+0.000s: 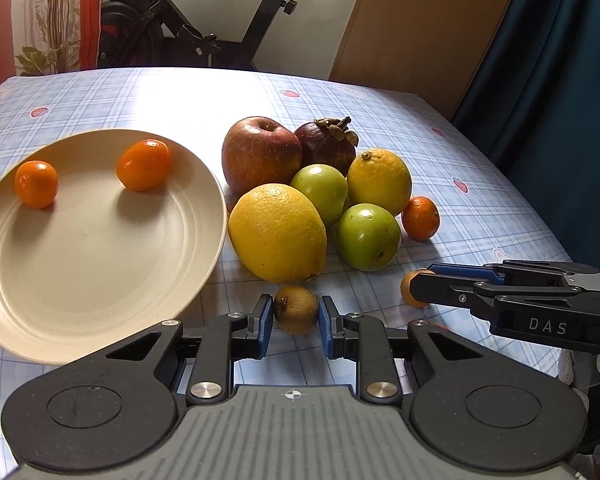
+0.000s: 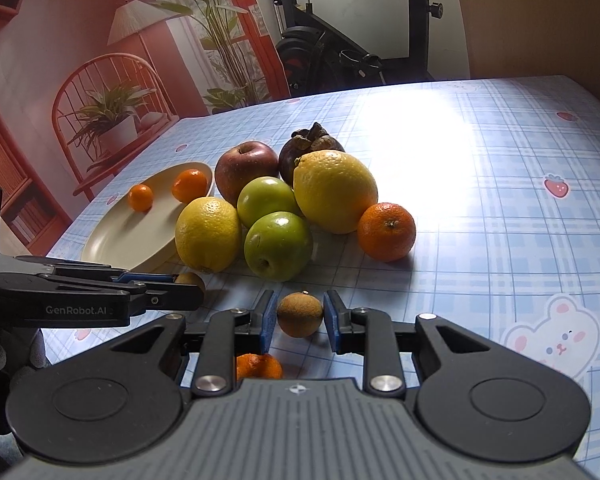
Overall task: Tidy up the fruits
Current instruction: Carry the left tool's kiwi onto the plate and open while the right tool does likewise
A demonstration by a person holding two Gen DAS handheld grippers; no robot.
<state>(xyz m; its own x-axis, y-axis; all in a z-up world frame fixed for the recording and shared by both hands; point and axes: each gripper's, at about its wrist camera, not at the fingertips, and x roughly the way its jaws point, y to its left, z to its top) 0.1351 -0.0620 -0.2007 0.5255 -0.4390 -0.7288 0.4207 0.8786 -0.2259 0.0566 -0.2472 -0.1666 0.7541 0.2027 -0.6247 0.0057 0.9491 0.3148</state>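
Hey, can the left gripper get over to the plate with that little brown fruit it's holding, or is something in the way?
Probably yes. The left gripper, shut on the small brown fruit, sits just beside the plate, with nothing between them.

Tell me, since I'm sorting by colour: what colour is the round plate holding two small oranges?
Cream, a pale beige round plate; clearest in the left wrist view.

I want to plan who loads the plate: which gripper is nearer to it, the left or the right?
Left. The left gripper sits just off the plate rim; the right gripper is further off, beyond the left one.
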